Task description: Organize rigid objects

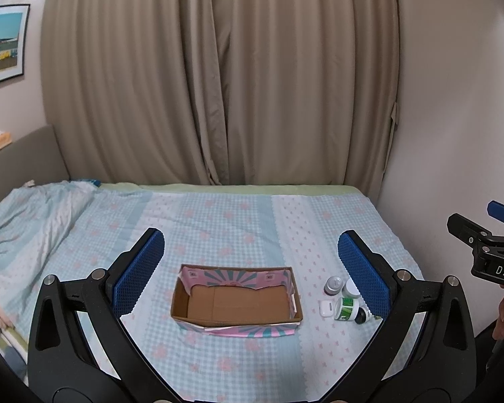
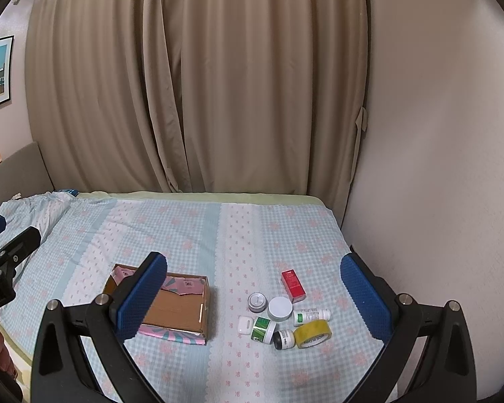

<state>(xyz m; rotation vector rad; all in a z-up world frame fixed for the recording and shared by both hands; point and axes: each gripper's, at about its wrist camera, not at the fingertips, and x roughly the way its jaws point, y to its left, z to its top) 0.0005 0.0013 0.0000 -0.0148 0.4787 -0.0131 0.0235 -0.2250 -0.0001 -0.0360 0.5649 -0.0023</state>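
An open cardboard box (image 1: 235, 302) (image 2: 181, 309) with a pink patterned outside lies empty on the bed. To its right is a cluster of small things: a red box (image 2: 293, 285), a grey jar (image 2: 257, 302), a white-lidded jar (image 2: 280, 308), a white bottle (image 2: 310, 316), a yellow tape roll (image 2: 312, 333), a green-labelled jar (image 2: 263, 329) (image 1: 346, 308), a black-capped jar (image 2: 283, 339) and a white earbud case (image 2: 244, 324). My left gripper (image 1: 252, 255) hangs open above the box. My right gripper (image 2: 253, 273) hangs open above the cluster. Both hold nothing.
The bed (image 2: 191, 235) has a blue checked sheet with pink flowers. A rumpled quilt (image 1: 27, 221) lies at the left. Beige curtains (image 1: 218, 84) hang behind, a wall (image 2: 436, 168) stands close on the right, and a headboard (image 1: 23, 154) is at the left.
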